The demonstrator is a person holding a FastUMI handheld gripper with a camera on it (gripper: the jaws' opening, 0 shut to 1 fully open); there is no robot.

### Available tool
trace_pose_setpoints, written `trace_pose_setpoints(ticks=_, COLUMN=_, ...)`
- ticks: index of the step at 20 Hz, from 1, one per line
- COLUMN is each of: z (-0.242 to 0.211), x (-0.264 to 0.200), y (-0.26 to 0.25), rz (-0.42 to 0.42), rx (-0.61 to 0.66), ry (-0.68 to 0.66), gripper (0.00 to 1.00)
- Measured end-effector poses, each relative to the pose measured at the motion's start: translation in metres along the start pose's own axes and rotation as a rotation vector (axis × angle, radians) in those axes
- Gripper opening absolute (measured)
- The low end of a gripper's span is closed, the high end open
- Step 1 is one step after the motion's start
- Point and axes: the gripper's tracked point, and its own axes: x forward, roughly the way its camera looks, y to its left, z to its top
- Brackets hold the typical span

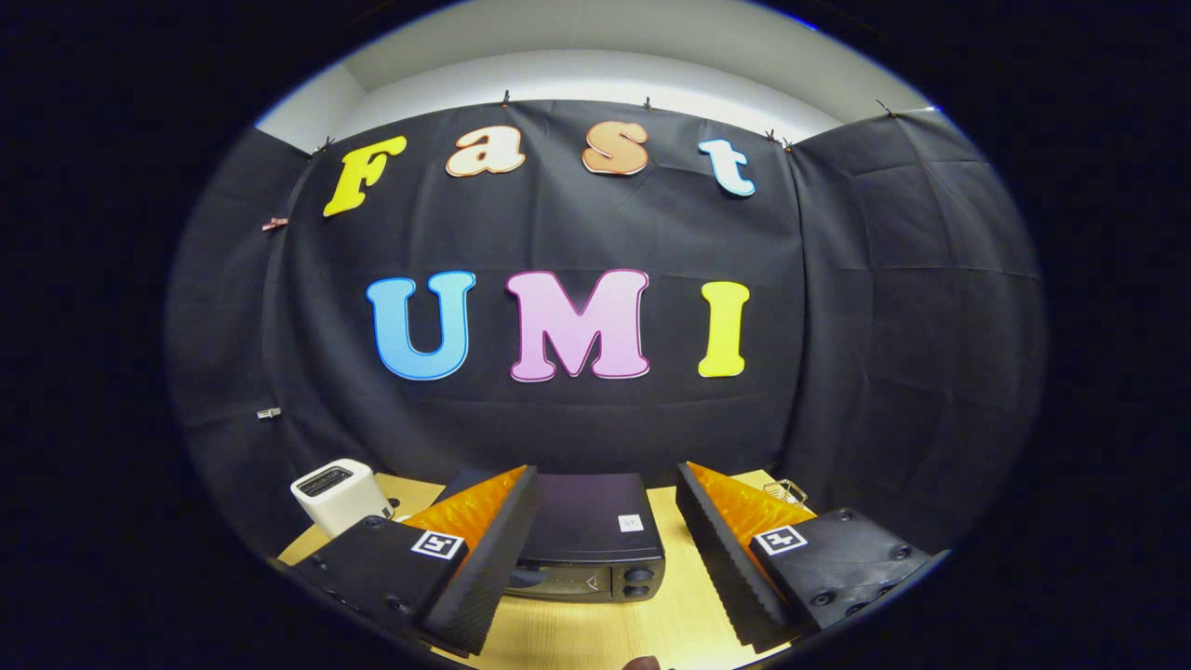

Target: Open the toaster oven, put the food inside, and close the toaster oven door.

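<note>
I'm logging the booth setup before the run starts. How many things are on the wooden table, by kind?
Toaster oven, black, door shut, ahead between the open gripper fingers: 1
White toaster, beyond the left finger: 1
Small clear-looking thing behind the right finger, kind unclear: 1
Total: 3

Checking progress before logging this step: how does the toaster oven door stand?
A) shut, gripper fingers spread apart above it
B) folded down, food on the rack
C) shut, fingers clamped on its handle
A: the toaster oven shows its front closed, and the gripper hangs open, touching nothing.
</note>
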Motion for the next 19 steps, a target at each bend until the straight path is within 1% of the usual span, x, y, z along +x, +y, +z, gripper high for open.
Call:
trace_pose_setpoints(ticks=1, z=0.005, x=-0.005, y=-0.006, rz=-0.006, rx=0.001, ry=-0.012, gripper=0.97)
trace_pose_setpoints(ticks=2, z=0.019, x=0.03, y=-0.015, rz=-0.01, rx=-0.005, ry=-0.02, gripper=0.97)
trace_pose_setpoints(ticks=7, z=0.033, x=0.022, y=-0.027, rz=-0.021, rx=-0.058, ry=-0.043, gripper=0.97)
trace_pose_setpoints(ticks=12, z=0.034, x=0.021, y=-0.031, rz=-0.029, rx=-0.02, ry=-0.035, gripper=0.97)
trace_pose_setpoints(ticks=19, z=0.031, x=0.018, y=-0.033, rz=-0.042, rx=-0.009, ry=-0.026, gripper=0.97)
